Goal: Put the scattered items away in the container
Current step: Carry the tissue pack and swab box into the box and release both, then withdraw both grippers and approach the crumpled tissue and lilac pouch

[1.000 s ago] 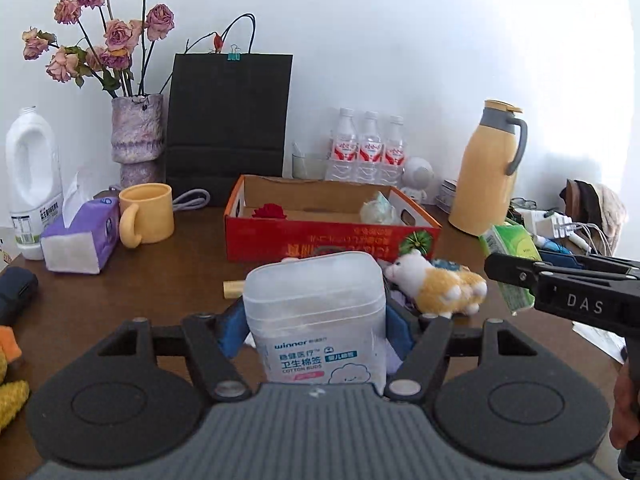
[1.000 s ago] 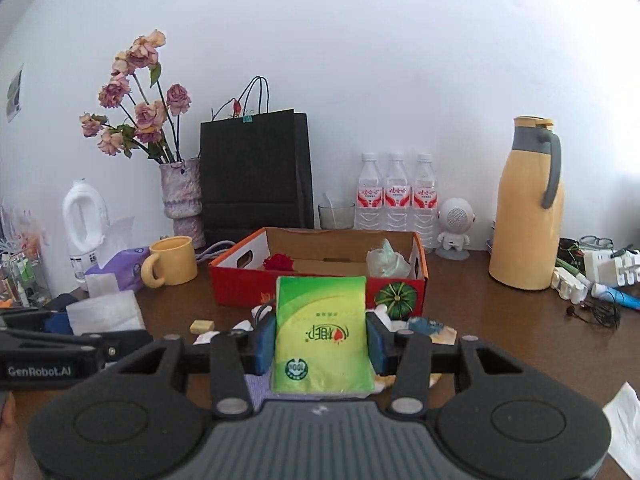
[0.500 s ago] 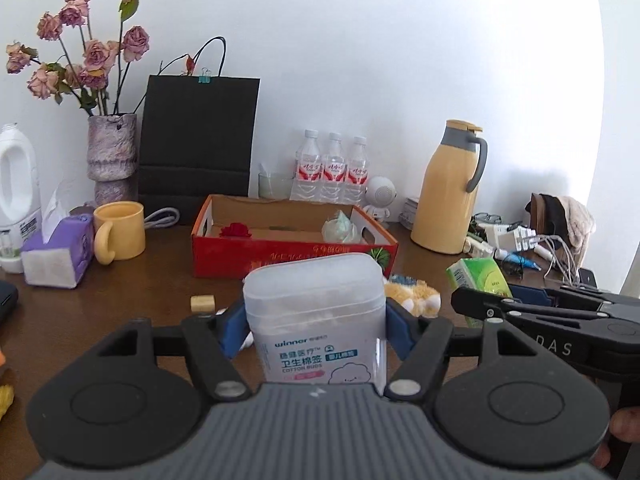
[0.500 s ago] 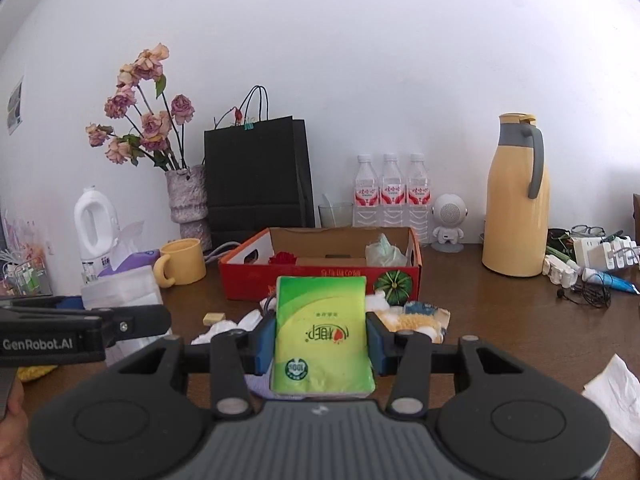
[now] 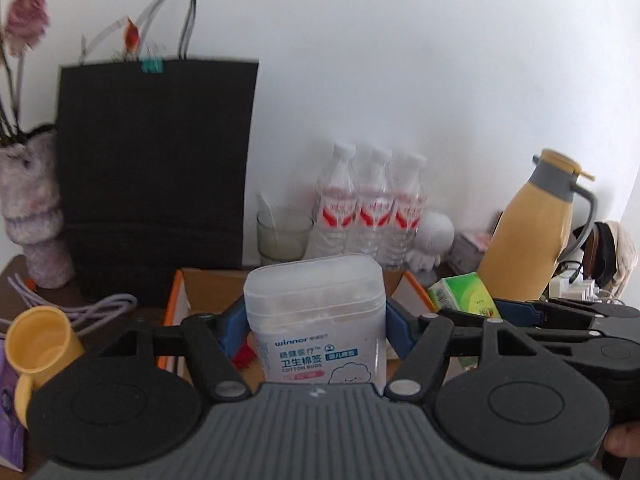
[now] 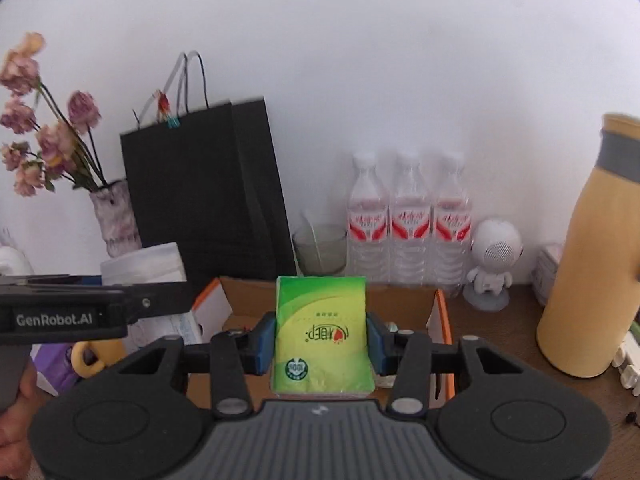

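My left gripper (image 5: 315, 326) is shut on a clear plastic cotton bud box (image 5: 316, 320) with a white label, held upright over the open red and orange cardboard box (image 5: 178, 300). My right gripper (image 6: 321, 338) is shut on a green tissue pack (image 6: 322, 336), which stands upright above the same cardboard box (image 6: 438, 312). In the left wrist view the green tissue pack (image 5: 466, 294) and the right gripper show at the right. In the right wrist view the cotton bud box (image 6: 142, 264) and the left gripper's body show at the left. A red item (image 5: 244, 356) lies inside the box.
Behind the box stand a black paper bag (image 5: 156, 168), a glass (image 6: 320, 250), three water bottles (image 6: 408, 220) and a small white robot figure (image 6: 494, 264). A yellow thermos (image 6: 588, 280) is at the right. A yellow mug (image 5: 38, 340) and a flower vase (image 5: 34, 208) are at the left.
Both grippers have moved forward and up, from in front of the cardboard box to over it. The plush toy and other loose items have dropped out of view. Both grips are unchanged.
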`<action>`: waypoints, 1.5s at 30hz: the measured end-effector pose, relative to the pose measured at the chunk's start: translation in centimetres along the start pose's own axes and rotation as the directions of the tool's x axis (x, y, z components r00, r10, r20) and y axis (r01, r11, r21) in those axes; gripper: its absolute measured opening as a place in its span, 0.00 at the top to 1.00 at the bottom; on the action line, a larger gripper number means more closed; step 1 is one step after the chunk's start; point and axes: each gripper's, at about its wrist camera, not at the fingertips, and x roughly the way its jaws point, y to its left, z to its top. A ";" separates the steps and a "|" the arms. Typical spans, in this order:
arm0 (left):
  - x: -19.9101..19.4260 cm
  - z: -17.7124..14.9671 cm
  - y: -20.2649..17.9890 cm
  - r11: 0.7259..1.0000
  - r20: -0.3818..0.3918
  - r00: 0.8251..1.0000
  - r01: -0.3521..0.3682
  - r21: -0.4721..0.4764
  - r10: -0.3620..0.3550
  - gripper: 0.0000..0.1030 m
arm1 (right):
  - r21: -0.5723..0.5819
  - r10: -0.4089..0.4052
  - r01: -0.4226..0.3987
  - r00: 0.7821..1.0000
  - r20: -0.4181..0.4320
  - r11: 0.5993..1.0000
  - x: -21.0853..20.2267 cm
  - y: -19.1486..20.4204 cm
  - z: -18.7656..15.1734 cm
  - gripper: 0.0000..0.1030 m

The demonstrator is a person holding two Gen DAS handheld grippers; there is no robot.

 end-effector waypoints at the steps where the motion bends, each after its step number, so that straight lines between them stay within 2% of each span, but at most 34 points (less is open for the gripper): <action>1: 2.6 1.0 0.3 1.000 -0.102 0.995 0.020 -0.001 -0.020 0.32 | 0.018 0.015 -0.014 0.996 -0.086 1.000 2.2 -0.7 0.9 0.57; 2: 5.1 1.6 0.7 0.999 -0.200 0.979 0.037 -0.019 -0.040 0.33 | 0.030 0.015 -0.011 0.986 -0.164 0.999 4.2 -1.3 1.6 0.57; 4: 10.1 1.8 1.4 0.999 -0.378 0.925 0.030 -0.044 -0.045 0.33 | 0.028 0.002 0.007 0.947 -0.321 1.000 7.9 -2.4 2.1 0.57; 6: 13.7 1.1 1.6 1.000 -0.487 0.874 -0.004 -0.017 -0.005 0.33 | 0.040 -0.022 0.045 0.891 -0.453 0.998 11.1 -3.7 1.3 0.57; 8: 16.2 -0.2 1.6 0.999 -0.552 0.833 -0.022 0.029 0.035 0.32 | 0.033 -0.038 0.065 0.850 -0.525 0.997 13.1 -4.2 0.6 0.57; 9: 16.9 -0.7 1.6 1.000 -0.573 0.819 -0.012 0.029 0.026 0.32 | 0.023 -0.038 0.060 0.839 -0.542 0.998 13.7 -4.2 0.2 0.57; 11: 18.2 -1.5 2.1 1.000 -0.595 0.803 -0.012 0.002 0.010 0.32 | 0.008 -0.028 0.040 0.824 -0.566 0.999 14.5 -3.8 -0.5 0.57; 14: 19.8 -2.7 1.9 1.000 -0.639 0.769 -0.025 0.001 0.020 0.32 | -0.025 -0.049 0.042 0.797 -0.603 0.999 15.9 -3.1 -1.7 0.57; 16: 20.0 -2.8 1.6 1.000 -0.637 0.771 -0.029 0.005 0.025 0.33 | -0.028 -0.060 0.055 0.779 -0.625 0.998 16.5 -2.9 -2.4 0.56; 18: 20.0 -3.0 1.5 0.999 -0.643 0.766 -0.039 -0.006 0.026 0.33 | -0.004 -0.055 0.068 0.770 -0.636 0.998 16.7 -3.1 -2.7 0.54; 20: 19.7 -3.1 1.4 0.998 -0.660 0.751 -0.060 -0.024 0.029 0.34 | 0.034 -0.038 0.078 0.766 -0.642 0.996 16.6 -3.3 -2.5 0.48; 22: 19.5 -2.8 1.4 0.995 -0.686 0.728 -0.077 -0.060 0.014 0.33 | 0.028 -0.047 0.086 0.756 -0.653 0.996 16.2 -3.0 -2.3 0.44; 24: 18.5 -2.2 1.6 0.994 -0.681 0.732 -0.074 -0.078 0.001 0.32 | 0.012 -0.062 0.090 0.769 -0.636 0.996 15.0 -2.7 -1.6 0.34; 26: 16.7 -1.2 2.0 0.994 -0.659 0.752 -0.081 -0.074 0.012 0.32 | 0.024 -0.058 0.092 0.789 -0.612 0.995 13.7 -2.8 -0.6 0.21; 28: 14.6 -0.1 2.6 0.992 -0.636 0.771 -0.103 -0.071 0.034 0.30 | 0.047 -0.058 0.108 0.799 -0.598 0.993 12.5 -3.0 0.5 0.16; 30: 12.8 0.8 2.8 0.992 -0.624 0.779 -0.116 -0.049 0.060 0.25 | 0.082 -0.049 0.120 0.803 -0.594 0.989 11.6 -3.0 1.5 0.14; 34: 9.5 1.9 2.6 0.987 -0.595 0.794 -0.160 -0.001 0.128 0.20 | 0.109 -0.044 0.136 0.797 -0.603 0.985 9.9 -2.3 2.8 0.14; 36: 7.7 2.2 2.6 0.985 -0.569 0.811 -0.174 -0.006 0.139 0.15 | 0.112 -0.044 0.135 0.810 -0.585 0.984 8.6 -1.4 3.5 0.14; 37: 6.5 2.3 2.3 0.980 -0.540 0.822 -0.200 0.016 0.177 0.11 | 0.111 -0.043 0.129 0.820 -0.571 0.985 7.7 -0.9 3.7 0.14; 38: 5.2 2.2 1.9 0.967 -0.485 0.840 -0.251 0.049 0.243 0.07 | 0.108 -0.044 0.123 0.832 -0.553 0.986 6.9 -0.6 4.0 0.14; 39: 3.8 2.0 1.4 0.958 -0.414 0.867 -0.280 0.059 0.278 0.00 | 0.095 -0.054 0.119 0.857 -0.513 0.988 5.8 -0.2 4.2 0.12; 40: 2.2 1.5 1.1 0.954 -0.331 0.896 -0.293 0.064 0.297 0.00 | 0.067 -0.077 0.118 0.893 -0.444 0.991 4.6 0.2 4.0 0.07; 41: 0.6 0.7 0.7 0.945 -0.235 0.916 -0.324 0.049 0.326 0.00 | 0.037 -0.107 0.129 0.928 -0.357 0.991 3.4 0.6 3.5 0.03; 42: -0.8 -0.3 0.4 0.939 -0.138 0.929 -0.345 0.019 0.344 0.00 | 0.014 -0.143 0.151 0.957 -0.252 0.988 2.1 1.0 2.5 0.03; 43: -2.0 -1.6 0.1 0.938 -0.053 0.937 -0.346 -0.008 0.345 0.00 | 0.006 -0.166 0.169 0.974 -0.157 0.986 1.0 1.3 1.3 0.03; 45: -3.7 -4.2 -0.4 0.943 0.066 0.940 -0.333 -0.030 0.334 0.00 | 0.031 -0.138 0.139 0.990 -0.013 0.990 -0.9 1.7 -1.8 0.03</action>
